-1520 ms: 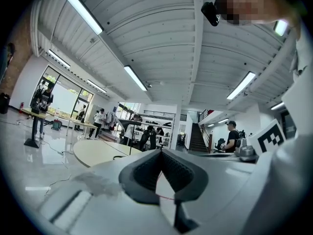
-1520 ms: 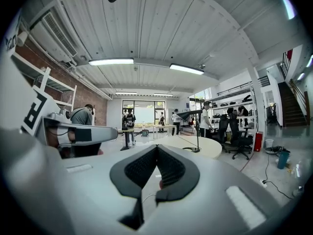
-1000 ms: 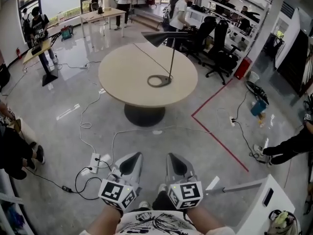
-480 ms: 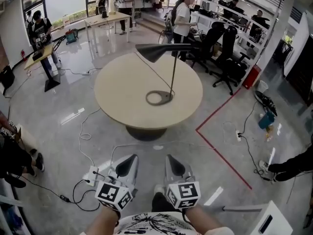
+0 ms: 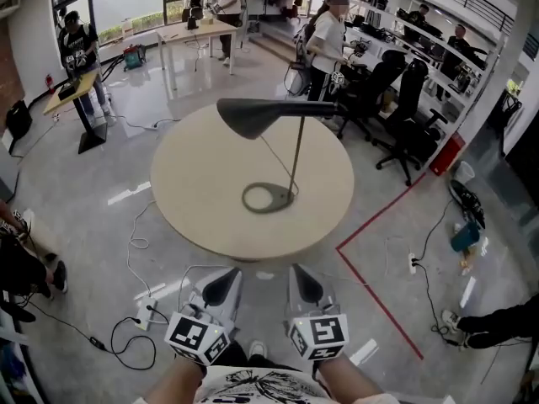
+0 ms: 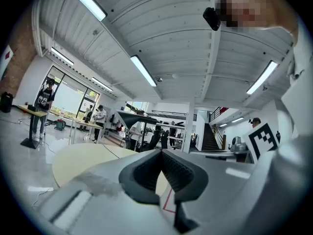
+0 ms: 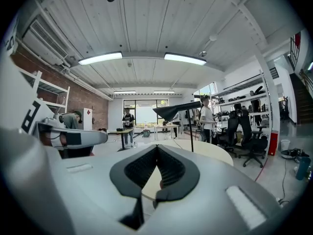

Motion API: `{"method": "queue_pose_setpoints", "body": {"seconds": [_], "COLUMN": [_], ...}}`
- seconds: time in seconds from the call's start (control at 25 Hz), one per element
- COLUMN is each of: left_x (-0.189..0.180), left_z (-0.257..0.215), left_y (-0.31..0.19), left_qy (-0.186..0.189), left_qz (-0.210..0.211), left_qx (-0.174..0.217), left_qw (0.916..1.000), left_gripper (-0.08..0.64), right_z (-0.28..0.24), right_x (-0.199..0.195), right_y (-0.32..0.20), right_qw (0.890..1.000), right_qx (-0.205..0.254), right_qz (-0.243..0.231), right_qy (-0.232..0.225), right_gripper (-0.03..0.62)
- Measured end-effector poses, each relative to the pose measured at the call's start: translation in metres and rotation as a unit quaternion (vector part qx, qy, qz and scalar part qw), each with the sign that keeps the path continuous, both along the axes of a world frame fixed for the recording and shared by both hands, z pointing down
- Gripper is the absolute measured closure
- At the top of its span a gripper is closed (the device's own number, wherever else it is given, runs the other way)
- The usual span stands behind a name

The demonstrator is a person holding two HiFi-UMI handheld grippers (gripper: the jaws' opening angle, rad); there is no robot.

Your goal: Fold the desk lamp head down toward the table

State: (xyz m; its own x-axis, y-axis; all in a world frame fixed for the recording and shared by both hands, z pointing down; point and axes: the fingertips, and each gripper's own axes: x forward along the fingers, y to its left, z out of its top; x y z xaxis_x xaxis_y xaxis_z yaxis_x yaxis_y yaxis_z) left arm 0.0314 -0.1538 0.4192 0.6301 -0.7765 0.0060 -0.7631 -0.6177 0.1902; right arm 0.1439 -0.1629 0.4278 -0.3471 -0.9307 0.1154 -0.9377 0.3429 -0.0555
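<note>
A black desk lamp stands on the round beige table (image 5: 194,209). Its ring base (image 5: 268,198) lies flat, a thin pole (image 5: 297,150) rises from it, and the cone head (image 5: 253,114) juts out level to the left at the top. My left gripper (image 5: 229,274) and right gripper (image 5: 297,273) are side by side at the bottom of the head view, short of the table's near edge, both shut on nothing. The lamp head (image 6: 133,117) shows far off in the left gripper view beyond the left gripper (image 6: 160,152). In the right gripper view the lamp head (image 7: 177,110) stands above the right gripper (image 7: 156,147).
A person (image 5: 333,45) stands just behind the table, with office chairs (image 5: 396,82) to the right. Cables and a power strip (image 5: 145,312) lie on the floor at the left of my feet. Red floor tape (image 5: 375,217) runs right of the table. Another person (image 5: 17,263) is at the left edge.
The table and lamp have come nearer and lower in the head view as I walked toward them. Both grippers stay shut and low in front of me.
</note>
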Motion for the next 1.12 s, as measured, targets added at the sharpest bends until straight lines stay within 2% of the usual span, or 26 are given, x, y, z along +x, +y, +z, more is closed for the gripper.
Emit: {"method": "queue_pose_setpoints", "body": {"seconds": [0.2,0.32,0.6,0.88,1.0,1.12], "left_x": [-0.011,-0.010,-0.026,-0.046,-0.048,-0.049], "left_z": [0.006,-0.002,-0.031,-0.070,-0.091,-0.111], "left_y": [-0.044,-0.078,-0.158,-0.229,-0.254,-0.274], "left_qy": [0.002,0.001,0.003,0.008,-0.003,0.002], "left_qz": [-0.014,-0.005,-0.003,0.008,0.010,0.016], "left_qx": [-0.012,-0.008,0.033,0.075,0.100,0.119], "left_qw": [0.9998,1.0000,0.9995,0.9971,0.9949,0.9927], "left_gripper": [0.555,0.555,0.555,0.555,0.555,0.555], "right_z": [0.005,0.002,-0.013,-0.036,-0.036,-0.033], "right_x": [-0.002,0.002,-0.011,-0.031,-0.031,-0.032], "right_y": [-0.043,-0.070,-0.133,-0.189,-0.207,-0.224], "right_qw": [1.000,1.000,1.000,0.995,0.995,0.995], "right_qx": [-0.006,-0.006,0.010,0.060,0.059,0.049], "right_qz": [-0.001,0.010,0.014,0.027,0.035,0.033], "right_qy": [0.006,0.009,0.015,0.071,0.072,0.074], "right_gripper": [0.583,0.583,0.583,0.583,0.583,0.583]}}
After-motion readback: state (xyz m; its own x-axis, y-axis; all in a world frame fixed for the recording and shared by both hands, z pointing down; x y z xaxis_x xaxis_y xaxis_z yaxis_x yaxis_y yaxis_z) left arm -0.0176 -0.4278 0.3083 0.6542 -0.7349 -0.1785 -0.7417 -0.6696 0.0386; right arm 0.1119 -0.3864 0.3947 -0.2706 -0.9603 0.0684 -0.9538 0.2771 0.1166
